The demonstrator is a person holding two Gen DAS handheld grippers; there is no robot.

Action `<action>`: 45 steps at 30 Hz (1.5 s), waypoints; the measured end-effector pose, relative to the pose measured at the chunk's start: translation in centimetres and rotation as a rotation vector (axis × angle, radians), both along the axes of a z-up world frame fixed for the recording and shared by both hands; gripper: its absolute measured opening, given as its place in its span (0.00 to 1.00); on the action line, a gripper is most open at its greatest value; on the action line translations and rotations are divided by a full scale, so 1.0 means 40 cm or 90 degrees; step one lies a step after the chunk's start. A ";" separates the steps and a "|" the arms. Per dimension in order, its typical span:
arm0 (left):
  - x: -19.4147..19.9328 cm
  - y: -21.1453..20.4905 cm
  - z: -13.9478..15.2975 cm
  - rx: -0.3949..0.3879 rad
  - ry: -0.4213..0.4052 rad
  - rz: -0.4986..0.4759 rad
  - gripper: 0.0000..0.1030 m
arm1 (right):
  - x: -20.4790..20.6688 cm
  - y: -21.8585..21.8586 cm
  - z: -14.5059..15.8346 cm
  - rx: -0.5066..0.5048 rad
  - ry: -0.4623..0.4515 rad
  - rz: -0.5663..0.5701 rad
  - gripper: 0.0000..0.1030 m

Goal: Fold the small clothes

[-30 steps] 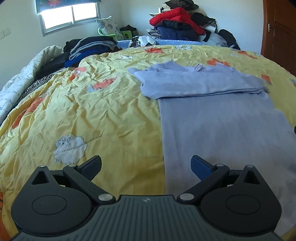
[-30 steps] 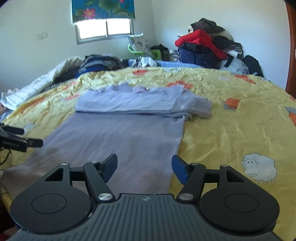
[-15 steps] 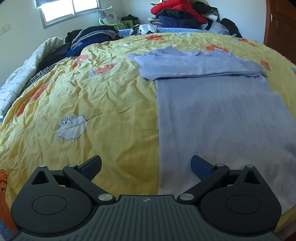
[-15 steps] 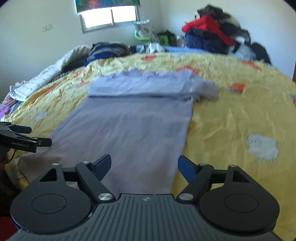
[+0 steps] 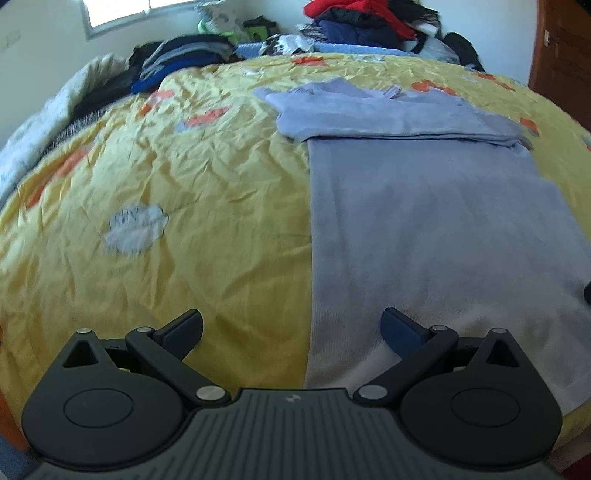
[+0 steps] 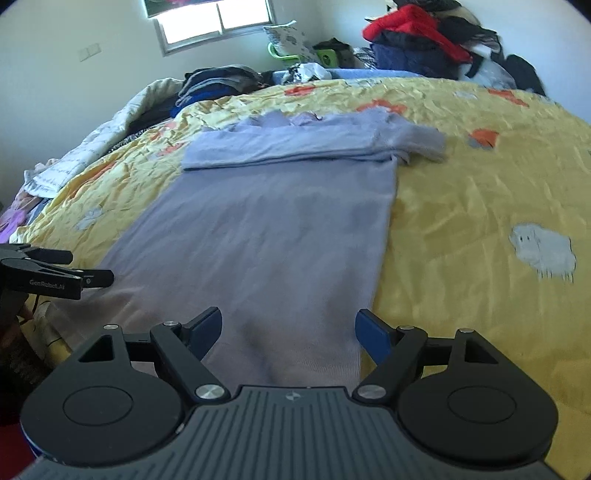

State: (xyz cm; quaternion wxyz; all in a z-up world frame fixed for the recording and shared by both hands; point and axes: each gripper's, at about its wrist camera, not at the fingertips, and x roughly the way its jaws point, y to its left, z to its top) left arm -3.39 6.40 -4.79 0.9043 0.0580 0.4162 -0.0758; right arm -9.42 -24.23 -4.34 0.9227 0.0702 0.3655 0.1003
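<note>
A light purple-grey sweater (image 5: pixel 424 206) lies flat on the yellow bedspread (image 5: pixel 184 177), its sleeves folded across the far end. It also shows in the right wrist view (image 6: pixel 273 229). My left gripper (image 5: pixel 291 328) is open and empty, hovering over the sweater's near left hem corner. My right gripper (image 6: pixel 288 326) is open and empty, over the near right hem corner. The left gripper also shows from the side in the right wrist view (image 6: pixel 74 275), at the hem's left end.
The yellow bedspread (image 6: pixel 480 206) has sheep and orange prints. Piles of clothes sit at the far side: red and dark ones (image 6: pixel 417 33) and dark folded ones (image 5: pixel 184 55). A white quilt (image 6: pixel 85 147) lies along the left. A wooden door (image 5: pixel 565 44) stands far right.
Both grippers have pulled back toward the near edge of the bed and tilted down, so the sweater's near hem now lies between their fingers. Both stay open.
</note>
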 end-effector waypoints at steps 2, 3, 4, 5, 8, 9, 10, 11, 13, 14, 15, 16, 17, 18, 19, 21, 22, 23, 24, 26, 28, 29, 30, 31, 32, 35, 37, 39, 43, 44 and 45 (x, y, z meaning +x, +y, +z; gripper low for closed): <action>0.005 0.013 -0.004 -0.027 0.012 0.015 1.00 | -0.003 0.004 -0.006 -0.005 0.000 -0.009 0.87; 0.007 0.019 -0.006 -0.038 0.017 0.020 1.00 | -0.004 0.007 -0.009 -0.007 0.003 -0.012 0.90; 0.007 0.022 -0.007 -0.043 0.017 0.023 1.00 | -0.005 0.010 -0.013 -0.007 0.005 -0.012 0.93; 0.006 0.022 -0.006 -0.042 0.015 0.023 1.00 | -0.007 0.012 -0.016 -0.006 0.005 -0.013 0.94; -0.001 0.014 -0.009 -0.029 0.006 0.014 1.00 | -0.010 0.027 -0.021 -0.017 0.005 -0.006 1.00; -0.002 0.013 -0.009 -0.027 0.004 0.014 1.00 | -0.009 0.030 -0.023 -0.023 0.006 -0.004 1.00; -0.003 0.013 -0.009 -0.028 0.003 0.014 1.00 | -0.009 0.033 -0.024 -0.029 0.005 -0.003 1.00; -0.003 0.014 -0.010 -0.031 0.004 0.014 1.00 | -0.010 0.035 -0.025 -0.033 0.004 -0.001 1.00; -0.002 0.019 -0.010 -0.039 0.006 0.007 1.00 | -0.010 0.035 -0.026 -0.031 -0.001 0.004 1.00; -0.001 0.022 -0.008 -0.041 0.010 -0.002 1.00 | -0.012 0.033 -0.027 -0.027 -0.005 0.005 1.00; 0.000 0.026 -0.005 -0.043 0.017 -0.015 1.00 | -0.013 0.030 -0.028 -0.023 -0.009 0.006 1.00; 0.000 0.029 0.000 -0.047 0.022 -0.031 1.00 | -0.013 0.026 -0.029 -0.021 -0.013 0.010 1.00; -0.004 0.037 0.006 -0.054 0.023 -0.052 1.00 | -0.013 0.025 -0.029 -0.021 -0.015 0.015 0.99; -0.009 0.045 0.012 -0.063 0.021 -0.064 1.00 | -0.012 0.020 -0.027 -0.020 -0.012 0.022 0.99; -0.016 0.055 0.019 -0.078 0.017 -0.080 1.00 | -0.010 0.011 -0.022 -0.010 -0.009 0.028 0.99; -0.026 0.084 0.036 -0.129 0.024 -0.117 1.00 | -0.011 -0.024 -0.009 0.041 -0.008 0.031 0.91; -0.028 0.096 0.041 -0.152 0.031 -0.129 1.00 | -0.010 -0.046 -0.004 0.068 -0.003 0.032 0.89; -0.027 0.107 0.046 -0.171 0.041 -0.137 1.00 | -0.009 -0.064 -0.001 0.090 0.006 0.031 0.88; -0.025 0.120 0.050 -0.186 0.049 -0.142 1.00 | -0.008 -0.084 0.001 0.106 0.018 0.028 0.86; -0.025 0.136 0.053 -0.195 0.053 -0.142 1.00 | -0.010 -0.121 0.006 0.119 0.041 0.021 0.82; -0.022 0.144 0.049 -0.214 0.074 -0.157 1.00 | -0.023 -0.146 0.008 0.119 0.050 0.025 0.80; -0.021 0.144 0.043 -0.236 0.096 -0.172 1.00 | -0.030 -0.155 0.009 0.123 0.053 0.030 0.80; -0.020 0.144 0.037 -0.250 0.115 -0.180 1.00 | -0.037 -0.165 0.010 0.133 0.057 0.042 0.80; -0.016 0.139 0.026 -0.260 0.142 -0.187 1.00 | -0.045 -0.172 0.008 0.145 0.062 0.054 0.78; -0.016 0.134 0.017 -0.259 0.155 -0.193 1.00 | -0.049 -0.177 0.008 0.151 0.069 0.063 0.76; -0.031 0.104 0.020 -0.207 0.143 -0.223 1.00 | -0.062 -0.181 0.003 0.146 0.095 0.084 0.71; -0.035 0.094 0.020 -0.212 0.154 -0.241 1.00 | -0.066 -0.185 0.003 0.154 0.099 0.093 0.71; -0.035 0.090 0.019 -0.240 0.168 -0.255 1.00 | -0.069 -0.188 0.001 0.174 0.103 0.104 0.63; -0.028 0.070 0.016 -0.250 0.173 -0.267 1.00 | -0.070 -0.173 -0.018 0.219 0.114 0.138 0.40; -0.025 0.066 0.016 -0.249 0.173 -0.268 1.00 | -0.068 -0.169 -0.022 0.224 0.114 0.138 0.40; -0.023 0.062 0.016 -0.250 0.173 -0.269 1.00 | -0.065 -0.167 -0.025 0.228 0.116 0.135 0.39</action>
